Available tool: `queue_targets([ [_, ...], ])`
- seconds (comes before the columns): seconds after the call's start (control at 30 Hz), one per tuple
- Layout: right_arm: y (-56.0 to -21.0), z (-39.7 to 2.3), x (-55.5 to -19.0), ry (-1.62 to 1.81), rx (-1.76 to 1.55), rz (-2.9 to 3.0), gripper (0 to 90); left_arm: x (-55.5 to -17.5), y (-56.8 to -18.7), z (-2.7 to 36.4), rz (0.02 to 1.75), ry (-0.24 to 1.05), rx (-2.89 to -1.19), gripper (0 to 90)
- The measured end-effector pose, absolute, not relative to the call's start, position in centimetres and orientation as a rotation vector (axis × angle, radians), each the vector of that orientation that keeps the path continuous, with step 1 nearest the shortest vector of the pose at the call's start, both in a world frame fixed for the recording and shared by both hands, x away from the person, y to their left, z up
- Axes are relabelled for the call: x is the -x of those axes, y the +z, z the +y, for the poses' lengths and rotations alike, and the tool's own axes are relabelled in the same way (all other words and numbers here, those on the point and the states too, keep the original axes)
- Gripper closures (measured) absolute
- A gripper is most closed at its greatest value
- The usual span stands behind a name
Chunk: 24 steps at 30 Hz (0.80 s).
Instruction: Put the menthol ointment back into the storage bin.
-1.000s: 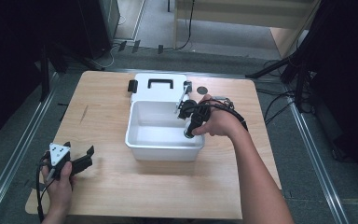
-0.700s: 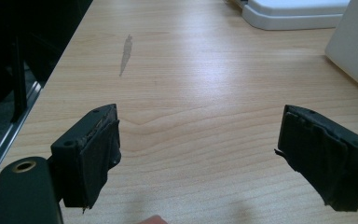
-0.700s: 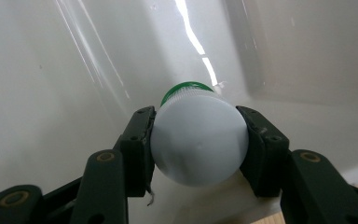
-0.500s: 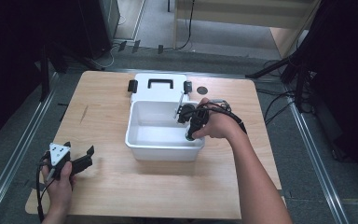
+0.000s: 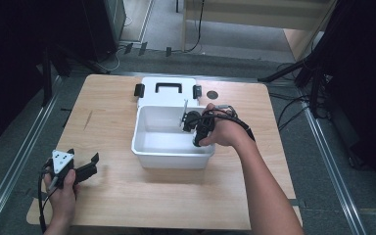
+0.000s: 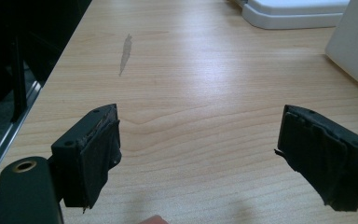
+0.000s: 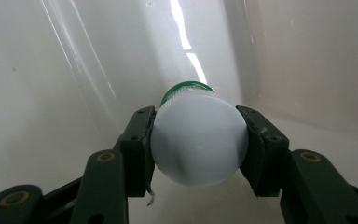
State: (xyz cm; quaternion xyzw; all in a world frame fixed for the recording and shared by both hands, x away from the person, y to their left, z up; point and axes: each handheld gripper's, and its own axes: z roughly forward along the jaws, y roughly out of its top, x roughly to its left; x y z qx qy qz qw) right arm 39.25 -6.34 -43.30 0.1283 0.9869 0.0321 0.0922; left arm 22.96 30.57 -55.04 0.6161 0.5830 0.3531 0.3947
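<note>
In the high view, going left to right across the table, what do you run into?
Left gripper, jaws open, held by the left hand → white bin → right gripper reaching down into the bin → right hand and forearm.

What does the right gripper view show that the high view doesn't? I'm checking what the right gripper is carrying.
Right gripper view: a white plastic bottle with a green cap, clamped between the right gripper's jaws, close to glossy white walls. High view: the wooden table, a white lid with a black handle behind the tub, and the left gripper near the table's front left corner. Both: the white plastic tub and the right gripper reaching into it.
</note>
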Motion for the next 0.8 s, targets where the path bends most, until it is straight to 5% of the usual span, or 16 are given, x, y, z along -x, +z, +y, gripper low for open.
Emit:
queue_targets([
  [0.8,-45.1,-4.7,-39.1,-0.096,-0.350,2.906,51.5,-23.0,-55.0,30.6,1.479,0.890,-1.565,13.9],
])
